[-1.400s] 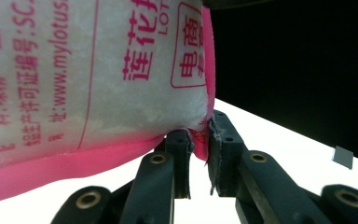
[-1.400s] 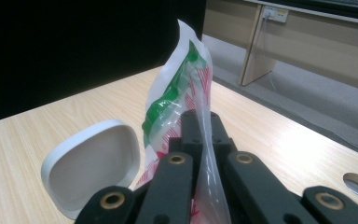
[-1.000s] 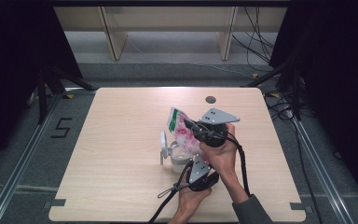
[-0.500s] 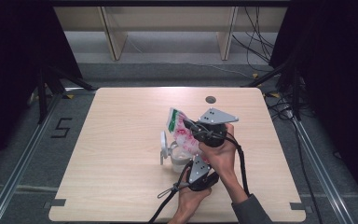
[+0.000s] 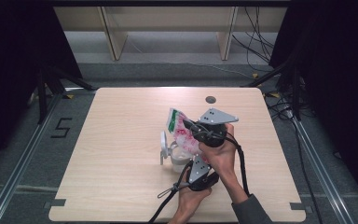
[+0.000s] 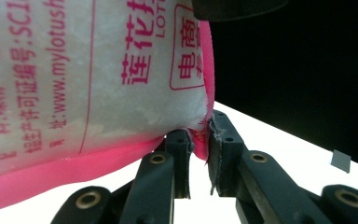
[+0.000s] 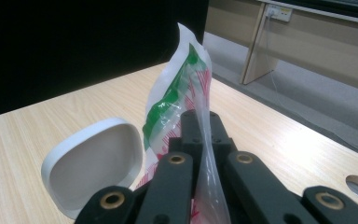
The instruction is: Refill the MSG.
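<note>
My right tongs [image 7: 200, 135] clench the bag [image 5: 182, 133] above the white container [image 5: 179, 158] at table [image 5: 121, 140] centre; their view shows its open lid [image 7: 93, 163] at nine o'clock. My left tongs [image 6: 198, 140] pinch the bag's pink corner, printed "mylotus" and "LOT".

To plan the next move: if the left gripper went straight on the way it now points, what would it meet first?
The bag: its pink corner already sits between the left gripper jaws, so it would press further into it.
</note>
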A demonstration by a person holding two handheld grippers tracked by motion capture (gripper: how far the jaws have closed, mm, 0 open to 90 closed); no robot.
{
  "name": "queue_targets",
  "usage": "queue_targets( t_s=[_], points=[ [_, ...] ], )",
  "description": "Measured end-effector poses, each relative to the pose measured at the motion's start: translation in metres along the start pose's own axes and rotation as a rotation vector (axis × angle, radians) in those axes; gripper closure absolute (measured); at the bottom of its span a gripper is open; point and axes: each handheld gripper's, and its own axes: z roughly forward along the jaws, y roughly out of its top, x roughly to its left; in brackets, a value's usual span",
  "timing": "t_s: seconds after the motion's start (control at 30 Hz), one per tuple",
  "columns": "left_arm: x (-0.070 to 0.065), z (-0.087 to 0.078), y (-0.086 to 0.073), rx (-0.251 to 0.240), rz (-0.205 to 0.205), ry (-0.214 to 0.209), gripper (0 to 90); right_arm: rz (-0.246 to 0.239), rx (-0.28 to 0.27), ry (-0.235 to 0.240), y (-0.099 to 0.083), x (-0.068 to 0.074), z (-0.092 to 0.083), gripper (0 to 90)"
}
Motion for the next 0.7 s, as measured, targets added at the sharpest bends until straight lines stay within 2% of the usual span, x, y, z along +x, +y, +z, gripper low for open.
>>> queue_targets(
  t_s=[0.07, 0.2, 0.7],
  points=[
    [0.0005, 0.0004, -0.0002, -0.002, -0.002, -0.002, 79.2, 0.009, -0.016, -0.013, -0.0005, 0.0002, 0.001, 90.0],
    [0.0002, 0.0003, 0.0001, -0.002, -0.002, -0.001, 79.2, 0.003, 0.001, 0.002, 0.0, 0.0003, 0.0003, 90.0],
    [0.0, 0.0002, 0.0008, -0.006, -0.004, -0.003, 79.2, -0.008, 0.004, 0.011, 0.0007, 0.0014, 0.0008, 90.0]
  ],
)
